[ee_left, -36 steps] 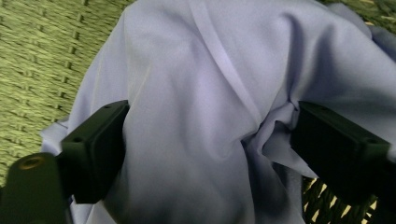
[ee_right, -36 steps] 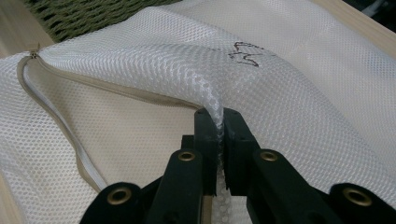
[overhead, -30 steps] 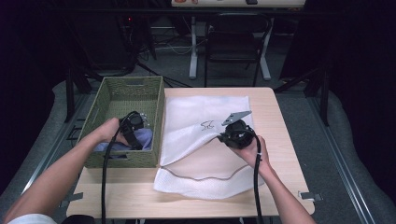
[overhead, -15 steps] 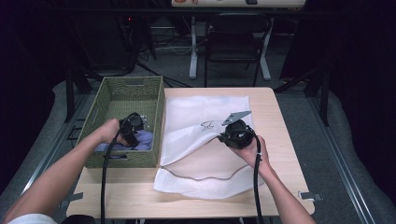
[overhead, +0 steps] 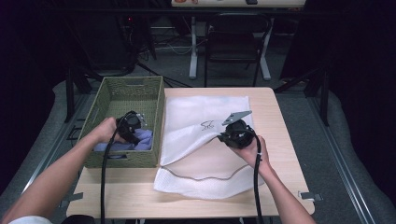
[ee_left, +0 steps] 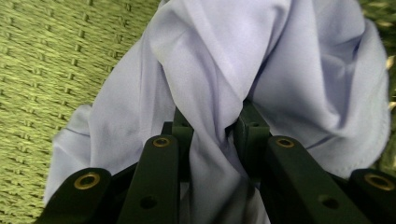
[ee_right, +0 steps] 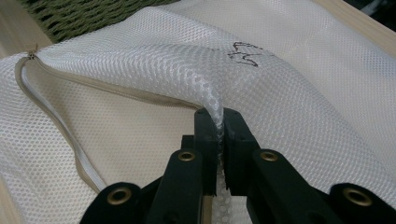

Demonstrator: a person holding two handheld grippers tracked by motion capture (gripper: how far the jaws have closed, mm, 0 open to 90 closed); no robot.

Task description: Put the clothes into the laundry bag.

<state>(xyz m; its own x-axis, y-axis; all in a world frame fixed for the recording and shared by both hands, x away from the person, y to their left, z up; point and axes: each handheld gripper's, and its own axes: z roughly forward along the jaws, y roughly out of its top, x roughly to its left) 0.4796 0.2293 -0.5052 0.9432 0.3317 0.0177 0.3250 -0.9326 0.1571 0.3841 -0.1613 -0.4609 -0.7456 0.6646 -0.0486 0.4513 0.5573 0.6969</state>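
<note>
Lilac cloth [ee_left: 261, 60] bunched between closing jaws, inside green basket [overhead: 154, 116]; mesh bag [ee_right: 289, 79] pinched

The basket [overhead: 154, 100] walls hem in the lower-left middle of the high view. The mesh bag [overhead: 196, 116] covers the centre of the table [overhead: 275, 112]. Bare strips run along the right edge and bottom edge.

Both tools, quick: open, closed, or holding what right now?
Left tool: jaws have just been closing, now shut on the lilac cloth in the green basket.
Right tool: shut on the white mesh bag.
</note>
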